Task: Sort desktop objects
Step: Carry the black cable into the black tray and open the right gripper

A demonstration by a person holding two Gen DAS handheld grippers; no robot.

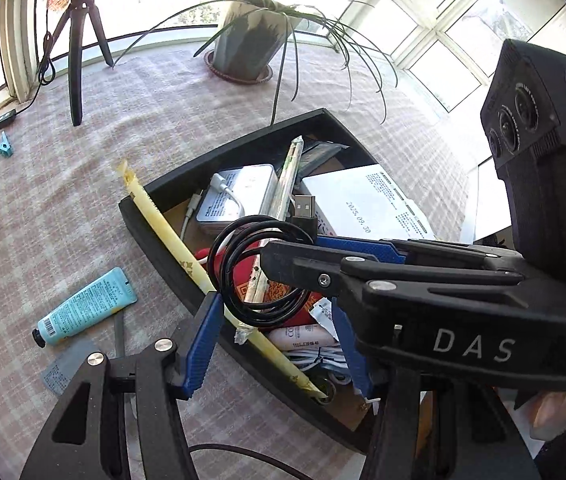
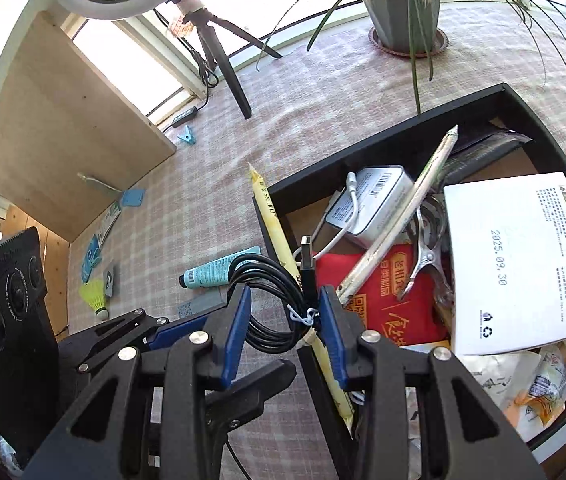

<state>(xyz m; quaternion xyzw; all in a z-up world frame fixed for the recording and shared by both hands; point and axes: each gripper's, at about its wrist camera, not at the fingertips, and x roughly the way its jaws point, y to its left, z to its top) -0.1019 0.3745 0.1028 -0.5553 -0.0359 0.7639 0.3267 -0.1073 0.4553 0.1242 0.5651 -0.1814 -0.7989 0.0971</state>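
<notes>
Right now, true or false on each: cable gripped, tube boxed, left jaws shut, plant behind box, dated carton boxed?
1. The black cable coil sits between the right gripper jaws. True.
2. The teal tube is inside the black box. False: it lies on the tablecloth, outside the box.
3. The left gripper jaws are shut on the yellow stick. False: they stand open, holding nothing.
4. The potted plant stands beyond the box. True.
5. The white carton printed 2025.09.30 lies in the box. True.

Coiled black cable above cluttered black tray, teal tube on checked tablecloth, potted plant behind
</notes>
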